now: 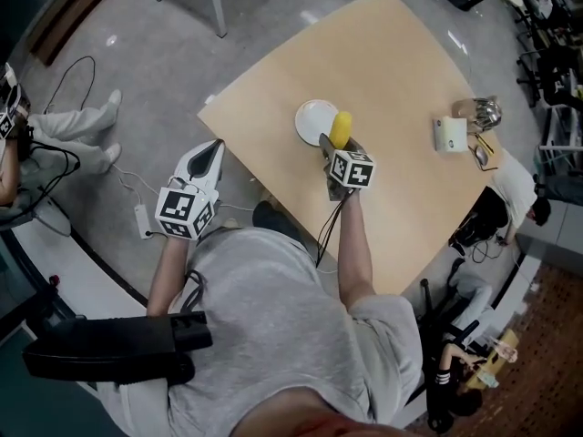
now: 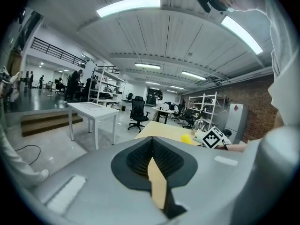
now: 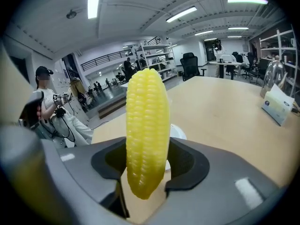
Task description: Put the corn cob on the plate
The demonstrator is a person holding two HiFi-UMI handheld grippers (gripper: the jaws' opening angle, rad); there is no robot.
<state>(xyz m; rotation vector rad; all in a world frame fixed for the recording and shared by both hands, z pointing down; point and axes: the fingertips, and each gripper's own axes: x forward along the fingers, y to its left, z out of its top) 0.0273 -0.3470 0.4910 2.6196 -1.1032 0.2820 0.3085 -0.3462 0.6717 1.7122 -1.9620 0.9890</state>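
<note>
My right gripper (image 1: pixel 336 144) is shut on a yellow corn cob (image 1: pixel 341 128) and holds it over the light wood table (image 1: pixel 401 62), at the right edge of a white plate (image 1: pixel 313 121). In the right gripper view the corn cob (image 3: pixel 146 130) stands upright between the jaws of my right gripper (image 3: pixel 145 175), and a sliver of the plate (image 3: pixel 180 133) shows behind it. My left gripper (image 1: pixel 215 148) hangs off the table's left side over the floor. It is shut and holds nothing. In the left gripper view, my left gripper (image 2: pixel 157 175) faces the table, with the corn cob (image 2: pixel 186 138) far off.
A tissue box (image 1: pixel 450 135) and a shiny jar (image 1: pixel 485 112) stand at the table's right end. A power strip (image 1: pixel 143 218) and cables lie on the floor at left. People sit at the left edge (image 1: pixel 64 130) and near the table's right corner (image 1: pixel 515 189).
</note>
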